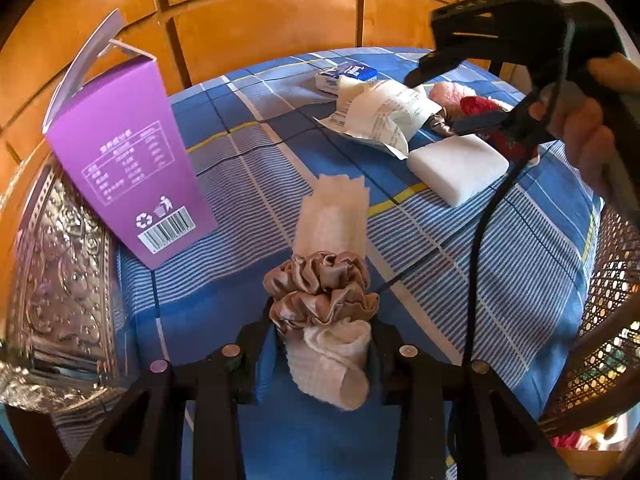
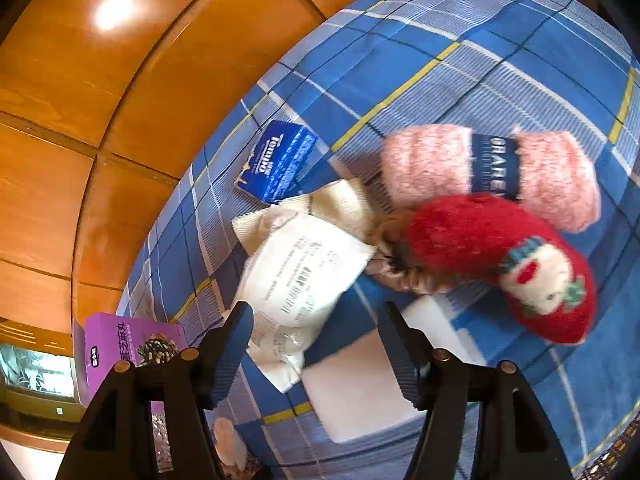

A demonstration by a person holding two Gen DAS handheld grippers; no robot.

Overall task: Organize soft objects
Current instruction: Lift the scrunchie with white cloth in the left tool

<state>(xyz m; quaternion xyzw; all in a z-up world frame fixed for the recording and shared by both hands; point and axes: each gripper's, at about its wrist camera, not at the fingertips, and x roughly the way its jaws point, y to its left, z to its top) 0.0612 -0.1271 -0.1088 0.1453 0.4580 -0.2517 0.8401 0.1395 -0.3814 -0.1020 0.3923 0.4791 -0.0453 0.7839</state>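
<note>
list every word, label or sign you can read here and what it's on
"Tempo": small blue tissue packet
"OHARE", cut off: dark band on pink fluffy roll
Recycling arrows, bin sign, barcode: tall purple cardboard box; its table print and front characters are too small
White crinkled plastic packet: print blurred, unreadable

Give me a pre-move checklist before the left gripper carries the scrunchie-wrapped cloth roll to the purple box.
1. Left gripper shut on the cream cloth roll: ok.
2. Satin scrunchie sits around the roll: ok.
3. Purple box upright, top flap open: ok.
4. Room inside the box: cannot tell, the interior is hidden.
5. Right gripper open, holding nothing, above the white packet and the white block: ok.
6. Right gripper's black cable hanging close beside the roll: not ok, could snag.
</note>
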